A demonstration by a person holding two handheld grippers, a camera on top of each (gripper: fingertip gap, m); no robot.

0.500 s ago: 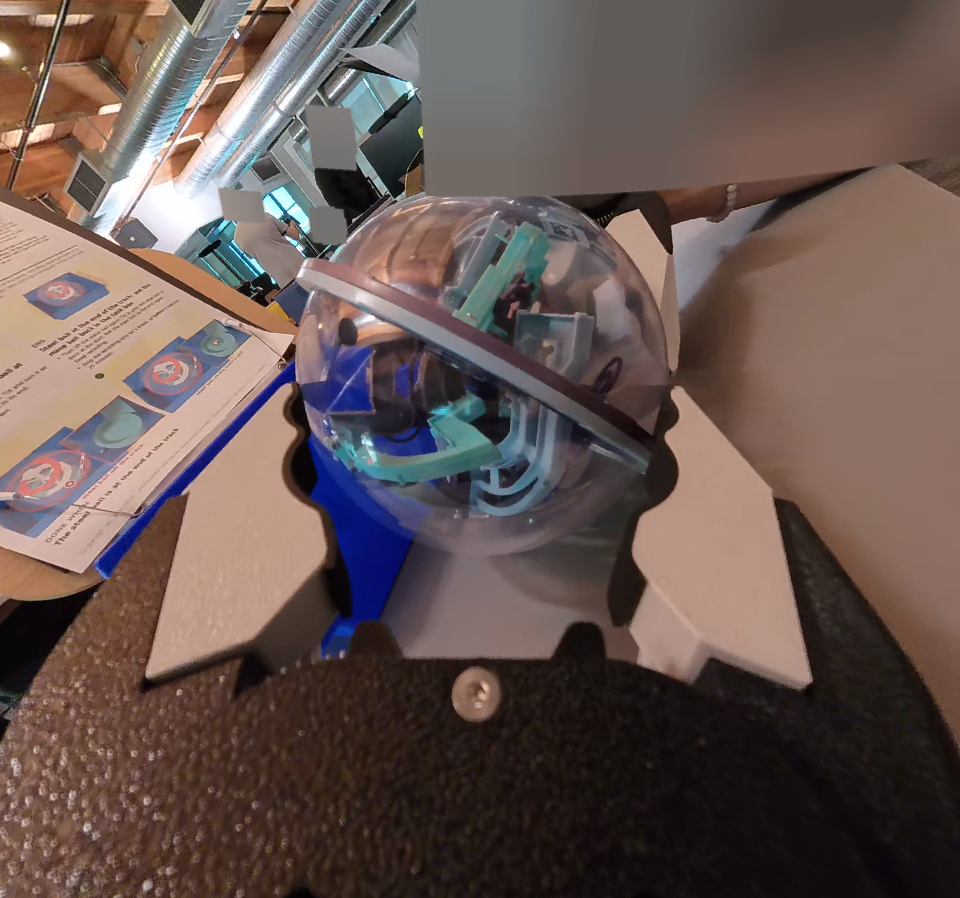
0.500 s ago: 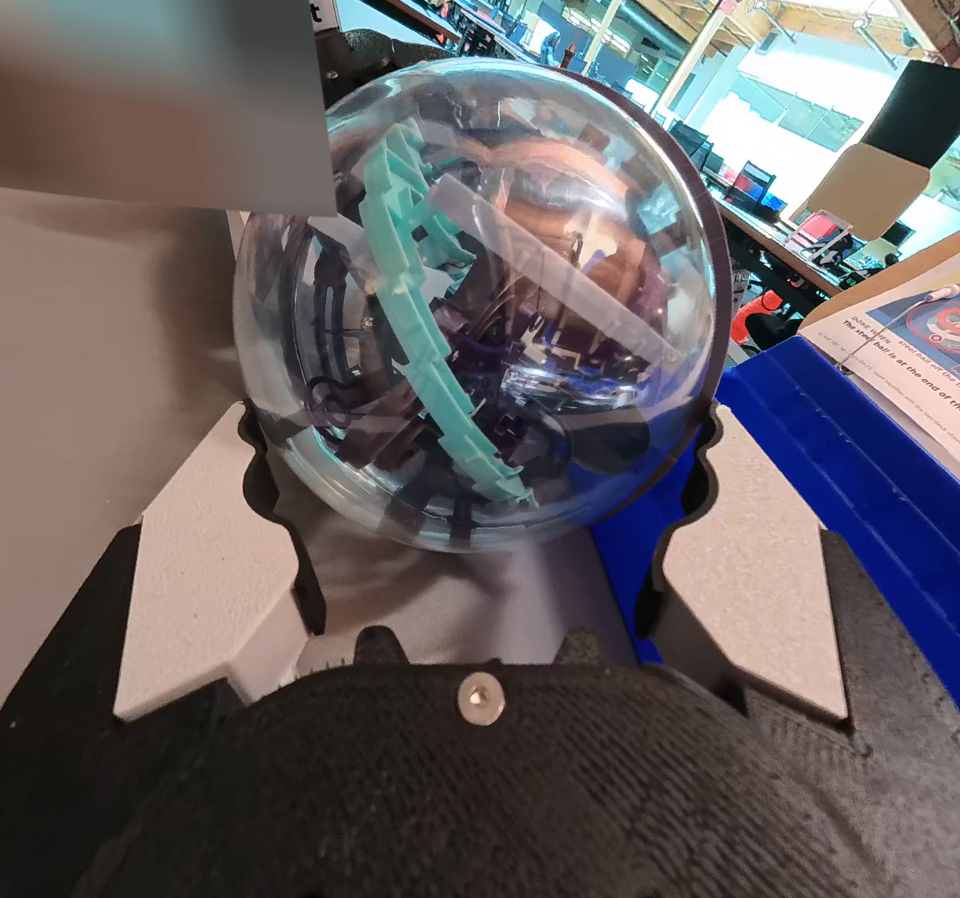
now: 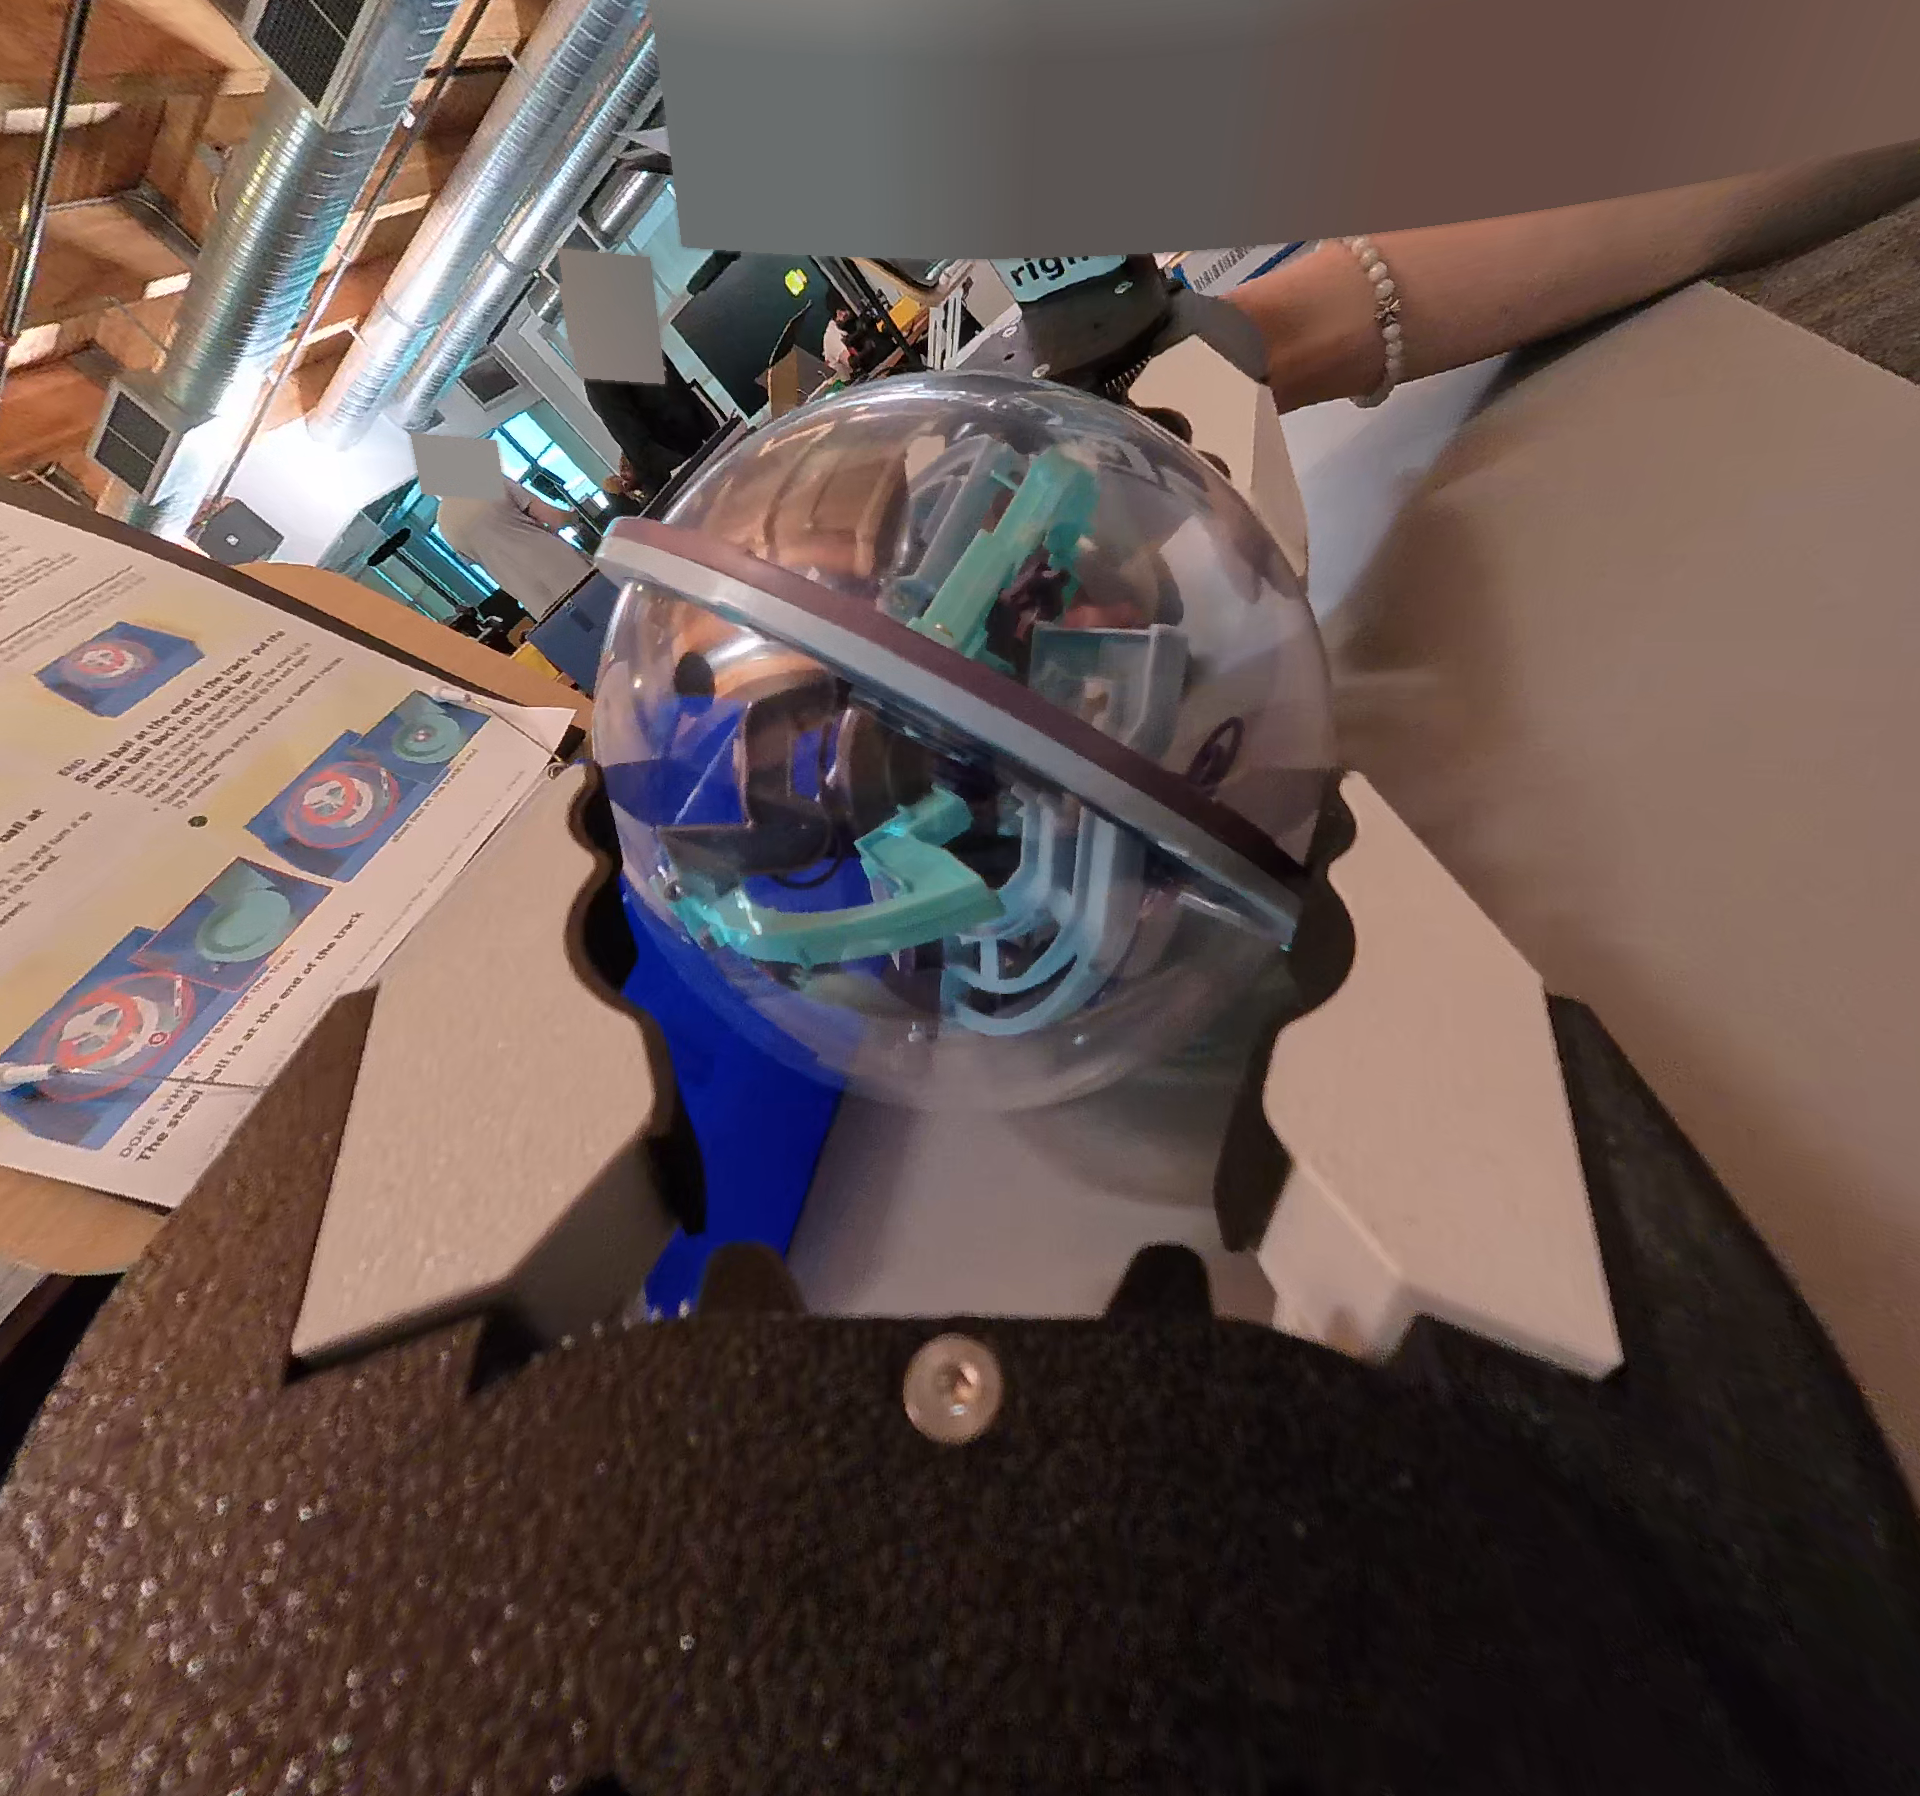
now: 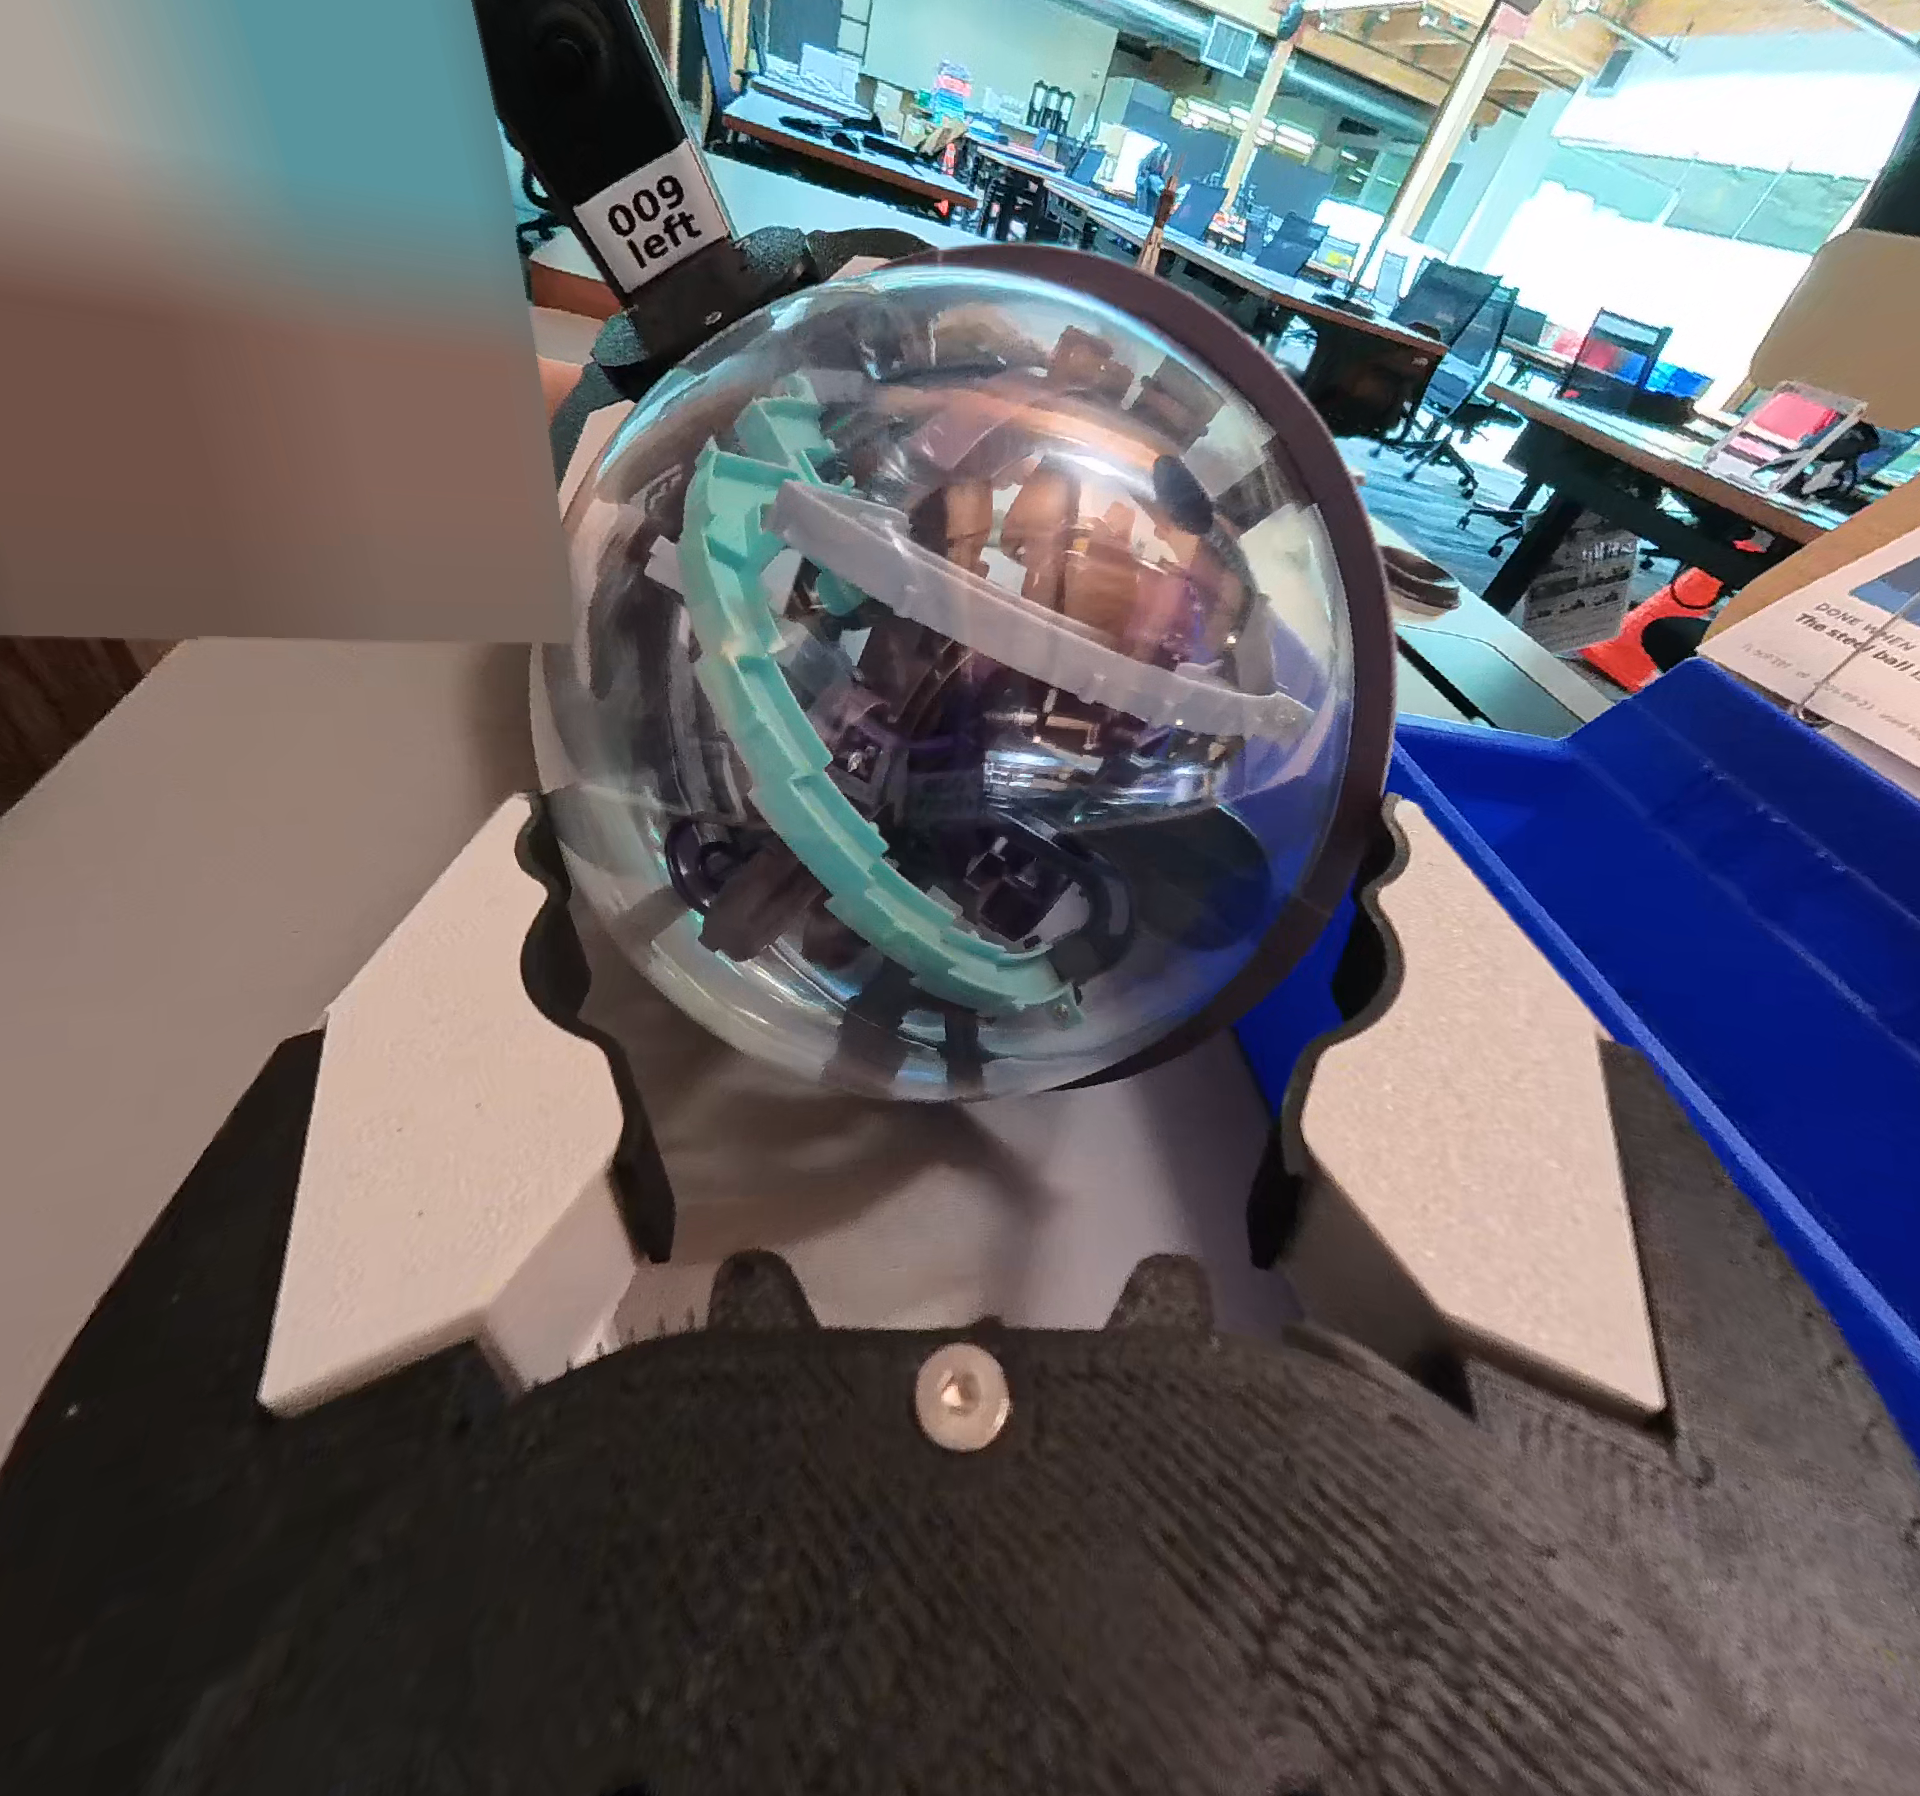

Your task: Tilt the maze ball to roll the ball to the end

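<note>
The maze ball is a clear sphere with a dark purple rim and teal, grey and purple tracks inside. It is held between both grippers from opposite sides, above the pale table beside the blue bin. My left gripper is shut on it, white fingers on either side. My right gripper is shut on the ball too. The rim runs diagonally in the left wrist view and down the ball's right side in the right wrist view. I cannot pick out the small steel ball inside.
A blue bin stands right of the ball; it also shows in the left wrist view. A printed instruction sheet lies beyond it. The pale table runs under the ball. A person's wrist with a bracelet is behind the ball.
Both grippers have tilted a little with the ball still held. The other gripper now shows more clearly behind the ball in each view.
</note>
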